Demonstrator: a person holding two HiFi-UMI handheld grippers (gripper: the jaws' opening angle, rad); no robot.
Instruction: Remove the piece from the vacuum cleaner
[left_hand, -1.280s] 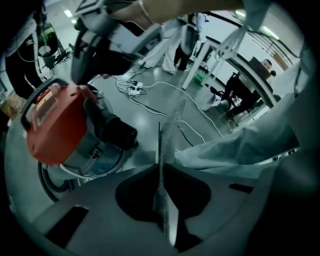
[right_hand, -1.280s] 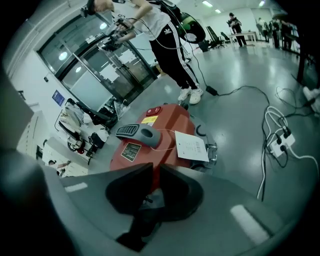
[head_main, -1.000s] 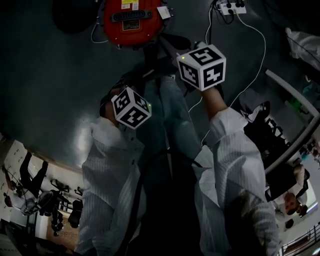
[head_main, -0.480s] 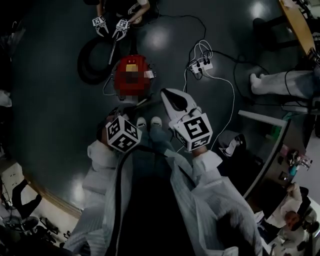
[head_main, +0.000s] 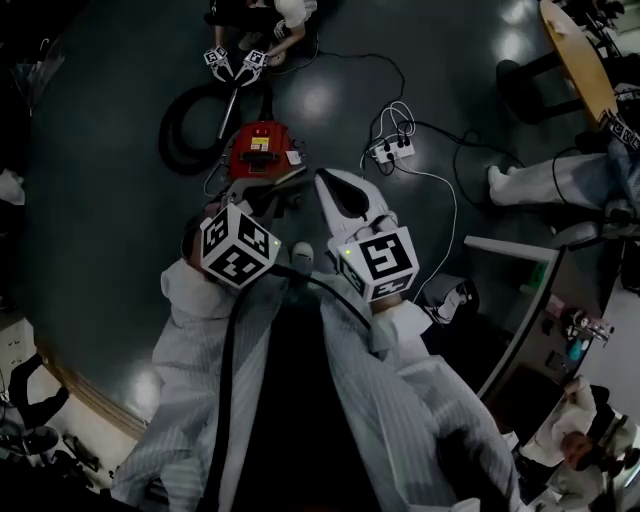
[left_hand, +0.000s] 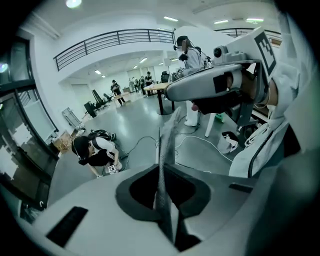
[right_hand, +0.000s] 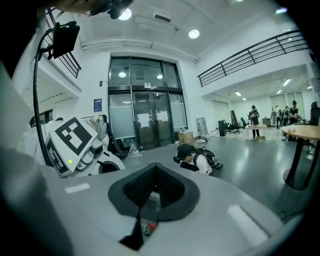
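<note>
On the floor at the left, the black hose (head_main: 180, 130) loops into the red vacuum cleaner (head_main: 260, 150), just beyond the person's shoes. The left hand-held gripper (left_hand: 167, 140), jaws drawn together on nothing visible, is the nearer one, and the cleaner lies forward and well below it. Further right, the right hand-held gripper (head_main: 326, 184) is shut and empty, aimed past the cleaner's right side. Which piece comes off can't be made out.

The left hand-held gripper (head_main: 256, 200), gripping a thin piece (head_main: 285, 180), and right hand-held gripper (head_main: 332, 186) hang near the vacuum cleaner (head_main: 258, 150).
</note>
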